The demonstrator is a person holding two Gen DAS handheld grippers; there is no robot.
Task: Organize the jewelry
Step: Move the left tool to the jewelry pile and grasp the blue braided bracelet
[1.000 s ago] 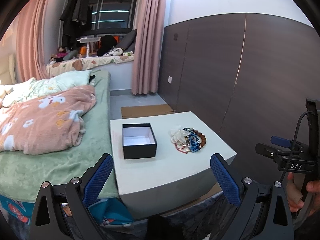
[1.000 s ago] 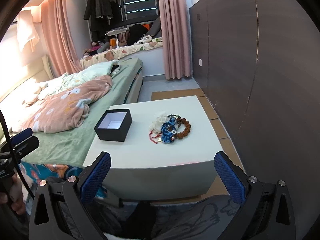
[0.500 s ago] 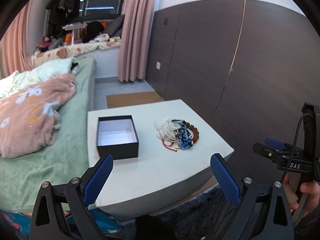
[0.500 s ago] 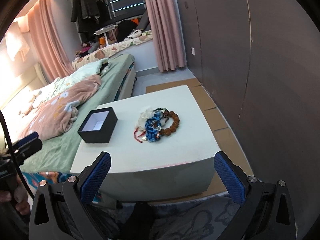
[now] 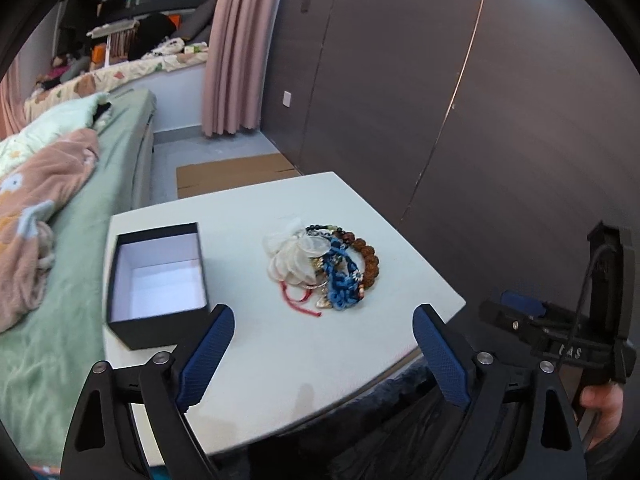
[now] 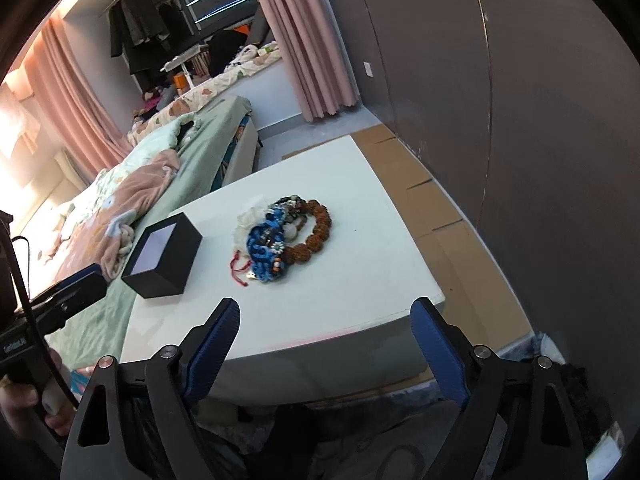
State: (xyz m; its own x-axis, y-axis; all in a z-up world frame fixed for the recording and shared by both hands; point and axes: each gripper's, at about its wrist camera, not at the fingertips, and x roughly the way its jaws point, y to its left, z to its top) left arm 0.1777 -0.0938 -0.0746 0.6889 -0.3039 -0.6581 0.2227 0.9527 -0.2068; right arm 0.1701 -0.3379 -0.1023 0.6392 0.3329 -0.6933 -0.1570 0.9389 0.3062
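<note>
Looking along the left gripper [image 5: 322, 332], its blue-padded jaws stand wide apart with nothing between them, and they have just been closing a little. They hang above the near part of a white table [image 5: 280, 364]. Ahead and to the left of the left finger sits an open black box [image 5: 158, 284], its white inside bare. Ahead, about midway between the fingers, lies a jewelry pile [image 5: 322, 270]: brown beads, blue cord, red string, a white pouch. Off to the right, a hand holds the right gripper [image 5: 520, 312].

From the right wrist, the right gripper [image 6: 324, 328] likewise gapes with nothing in it, having just narrowed slightly, over the table's [image 6: 340, 300] near edge. The jewelry pile [image 6: 282, 238] lies ahead, nearer the left finger; the black box [image 6: 162, 256] is further left. A bed [image 6: 132, 204] flanks the table there.
</note>
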